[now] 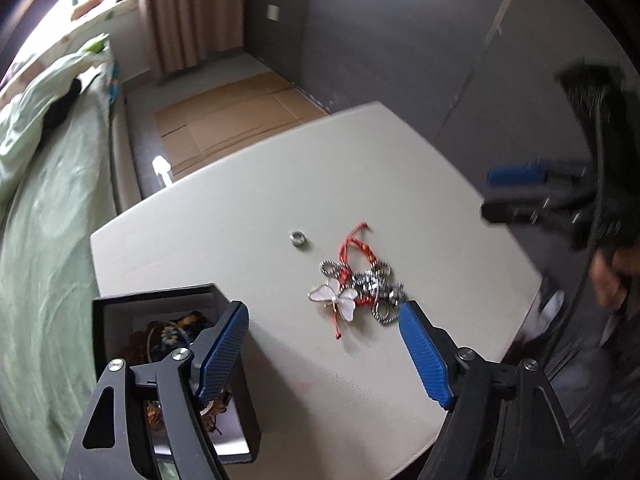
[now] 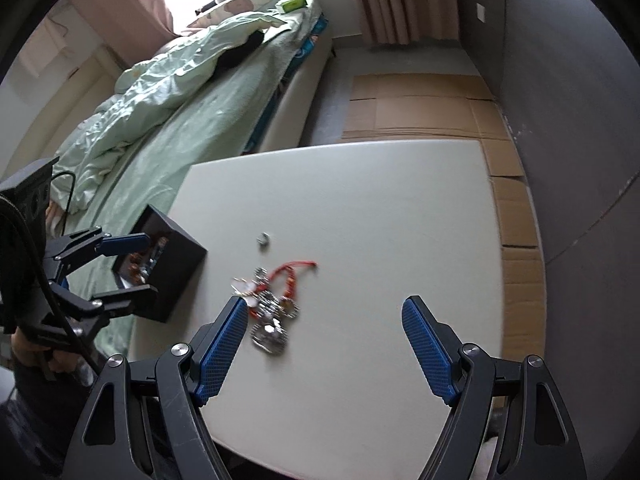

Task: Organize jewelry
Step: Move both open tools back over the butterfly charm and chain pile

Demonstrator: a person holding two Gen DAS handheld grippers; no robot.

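Jewelry (image 1: 358, 292) lies in a tangled heap on the white table (image 1: 248, 200), just ahead of the left gripper (image 1: 324, 312) and between the lines of its two blue-padded fingers, nearer the right-hand one. In the heap a white butterfly pendant (image 1: 336, 298) sits on the side toward the left finger, a red braided cord (image 1: 356, 246) runs out the far side, and silver chain links (image 1: 380, 286) bunch against the tip of the right finger; whether that tip touches them cannot be told. A small silver ring (image 1: 298, 238) rests alone on the table, farther out than the heap and a little to its left. The left gripper is spread wide and holds nothing. Under and just beyond its left finger stands an open black box (image 1: 120, 308) near the table's edge, with colourful pieces already inside, partly hidden by the finger. The right gripper (image 2: 324, 312) is likewise spread wide and empty; from its own camera the heap (image 2: 272, 304) lies just beside the tip of its left finger, the ring (image 2: 263, 239) farther ahead, and the box (image 2: 176, 264) off to its left, where the left gripper (image 2: 138, 262) hovers over the opening. In the left view the right gripper (image 1: 496, 194) appears blurred at the far right. A bed with a pale green quilt (image 2: 168, 92) lies beyond the table, with flattened cardboard (image 2: 420, 100) on the floor.
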